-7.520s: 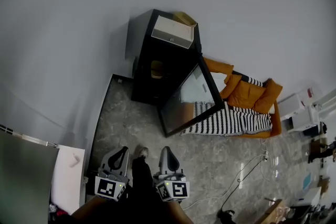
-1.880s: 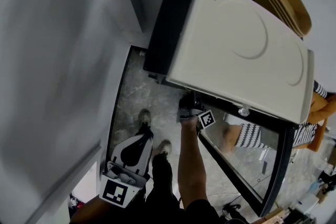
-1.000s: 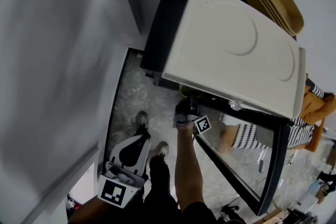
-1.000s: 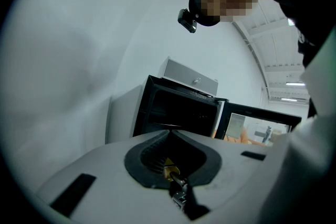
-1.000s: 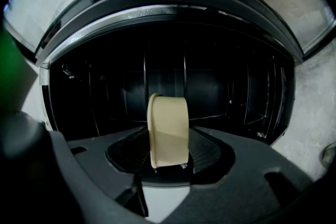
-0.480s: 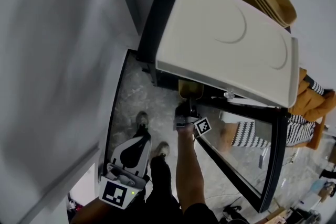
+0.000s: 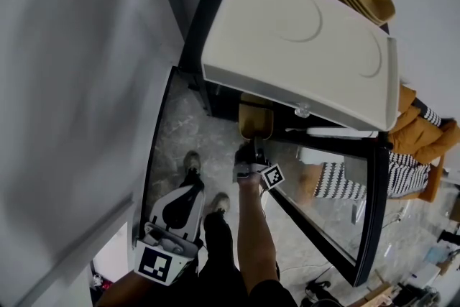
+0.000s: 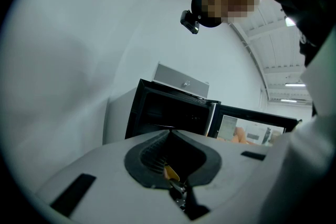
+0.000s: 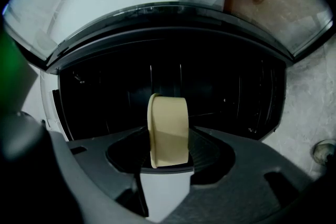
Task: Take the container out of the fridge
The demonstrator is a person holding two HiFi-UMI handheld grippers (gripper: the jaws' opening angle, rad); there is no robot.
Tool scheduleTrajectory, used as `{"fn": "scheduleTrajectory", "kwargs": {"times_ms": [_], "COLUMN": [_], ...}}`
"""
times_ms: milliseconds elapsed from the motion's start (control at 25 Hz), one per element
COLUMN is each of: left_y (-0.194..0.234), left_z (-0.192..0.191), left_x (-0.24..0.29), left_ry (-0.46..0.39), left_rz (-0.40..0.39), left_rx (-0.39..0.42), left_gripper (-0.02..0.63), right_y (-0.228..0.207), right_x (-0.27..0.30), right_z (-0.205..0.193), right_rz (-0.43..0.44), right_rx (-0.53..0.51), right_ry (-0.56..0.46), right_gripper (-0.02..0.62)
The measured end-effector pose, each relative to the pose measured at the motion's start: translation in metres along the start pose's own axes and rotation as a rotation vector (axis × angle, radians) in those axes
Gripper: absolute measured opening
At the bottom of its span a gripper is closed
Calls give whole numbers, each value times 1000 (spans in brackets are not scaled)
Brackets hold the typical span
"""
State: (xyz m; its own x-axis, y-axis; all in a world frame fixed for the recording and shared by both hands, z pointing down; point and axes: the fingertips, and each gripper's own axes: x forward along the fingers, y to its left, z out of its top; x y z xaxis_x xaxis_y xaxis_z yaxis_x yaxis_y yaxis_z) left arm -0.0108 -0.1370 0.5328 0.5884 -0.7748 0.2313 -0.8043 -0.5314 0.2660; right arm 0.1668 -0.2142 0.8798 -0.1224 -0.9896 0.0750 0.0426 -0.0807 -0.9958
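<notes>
The container (image 9: 168, 128), a tan tub seen edge-on, is clamped between the jaws of the right claw (image 7: 251, 152) and sits just outside the mouth of the fridge (image 7: 210, 18), with the dark shelves behind it and the floor (image 7: 180, 133) below. From the head view it shows just under the front lip of the white box (image 7: 302, 39) that rests on the fridge. To finish the step well, we judge that the pull should stay straight and level, with the grip firm. The tub should pass clear of the box's lip above and of the open glass door (image 7: 327, 212) on the right before it turns away. The left claw (image 7: 191, 192) hangs low by the person's feet, its jaws together and empty, so it has no part here. Compared with 1 second ago, more of the container is out from under the white box, where only a sliver showed then.
</notes>
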Motion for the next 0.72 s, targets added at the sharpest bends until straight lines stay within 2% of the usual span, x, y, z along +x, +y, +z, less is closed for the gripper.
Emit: {"fn": "scheduleTrajectory", "kwargs": {"times_ms": [400, 560, 720], "left_y": [-13, -17, -24], "left_z": [-1, 19, 19], "left_x": [-11, -11, -15], "left_ry": [-13, -124, -131], "left_rz": [-2, 15, 22], "left_rx": [2, 38, 38], "left_gripper": [8, 8, 8], "right_y": [2, 5, 7], "right_x": [-21, -29, -40], "right_z": [0, 1, 0], "right_rz": [8, 10, 6], "right_rx": [-10, -11, -21], "right_ry": [8, 14, 28], "right_gripper": [199, 199, 199]}}
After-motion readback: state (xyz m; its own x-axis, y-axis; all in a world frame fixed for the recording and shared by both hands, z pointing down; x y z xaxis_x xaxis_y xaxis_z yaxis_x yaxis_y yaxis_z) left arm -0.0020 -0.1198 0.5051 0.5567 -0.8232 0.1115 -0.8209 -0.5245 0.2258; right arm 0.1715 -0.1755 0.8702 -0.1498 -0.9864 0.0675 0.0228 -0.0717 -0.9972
